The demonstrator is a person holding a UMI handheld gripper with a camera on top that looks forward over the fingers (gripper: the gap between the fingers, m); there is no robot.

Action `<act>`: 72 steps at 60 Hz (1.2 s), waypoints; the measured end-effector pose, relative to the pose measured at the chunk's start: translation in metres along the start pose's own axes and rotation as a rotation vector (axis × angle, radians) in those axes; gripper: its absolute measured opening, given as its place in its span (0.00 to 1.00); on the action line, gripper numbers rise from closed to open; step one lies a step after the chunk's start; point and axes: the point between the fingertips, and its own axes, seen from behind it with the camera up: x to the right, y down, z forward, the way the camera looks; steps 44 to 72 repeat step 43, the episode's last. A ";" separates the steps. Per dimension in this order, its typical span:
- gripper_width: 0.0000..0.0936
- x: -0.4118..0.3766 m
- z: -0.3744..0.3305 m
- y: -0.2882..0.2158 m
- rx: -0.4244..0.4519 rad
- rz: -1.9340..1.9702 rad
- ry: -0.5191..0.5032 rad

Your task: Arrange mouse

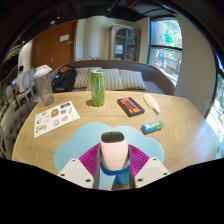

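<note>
A white computer mouse (113, 151) with a dark wheel area at its front sits between my gripper's (113, 162) two fingers. The purple pads (89, 158) press against both of its sides, so the gripper is shut on the mouse. Below it lies a light blue mouse pad (80, 141) on the round wooden table (180, 125). The mouse is at the pad's near part; I cannot tell whether it rests on the pad or is lifted a little.
Beyond the pad stand a green can (98, 87), a dark flat box with red (130, 105), a white elongated object (152, 102) and a small teal item (152, 127). A printed leaflet (55, 118) and a clear cup (44, 87) are to the left. A sofa (130, 75) is behind.
</note>
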 end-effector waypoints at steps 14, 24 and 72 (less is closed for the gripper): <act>0.53 0.005 0.010 0.028 -0.038 0.019 -0.007; 0.82 0.004 -0.010 0.029 -0.116 0.020 0.042; 0.91 -0.053 -0.145 0.017 -0.120 0.118 0.175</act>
